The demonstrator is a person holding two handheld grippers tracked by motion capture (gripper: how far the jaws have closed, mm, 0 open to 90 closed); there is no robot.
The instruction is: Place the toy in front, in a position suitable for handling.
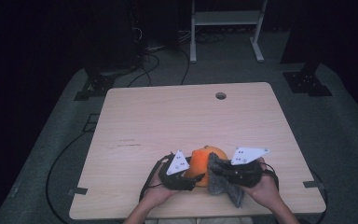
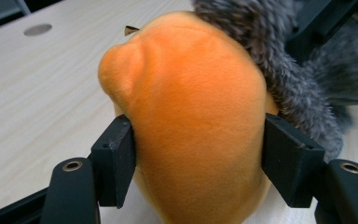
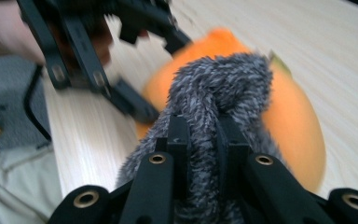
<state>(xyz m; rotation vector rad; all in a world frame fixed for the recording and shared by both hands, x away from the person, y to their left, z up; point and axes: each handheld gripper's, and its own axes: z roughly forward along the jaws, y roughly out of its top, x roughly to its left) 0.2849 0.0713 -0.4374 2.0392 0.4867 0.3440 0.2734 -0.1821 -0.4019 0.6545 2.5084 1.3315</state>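
An orange plush toy [image 1: 199,162] lies near the front edge of the wooden table [image 1: 168,116], between both hands. My left gripper [image 2: 198,158] grips it from the left, and both pads [image 2: 116,158] press into its sides. A grey furry cloth [image 1: 223,185] drapes over the toy's right side and hangs down toward the table edge. My right gripper [image 3: 203,133] is shut on a bunched fold of that cloth [image 3: 214,79], just in front of the orange toy [image 3: 293,121]. In the right gripper view, the left gripper [image 3: 135,65] appears blurred beyond the toy.
A round hole [image 1: 220,95] sits in the tabletop near its far edge. Behind the table stand a white frame [image 1: 226,18] and dark stand feet [image 1: 93,86], with cables across the grey floor. Bare tabletop stretches ahead of the toy.
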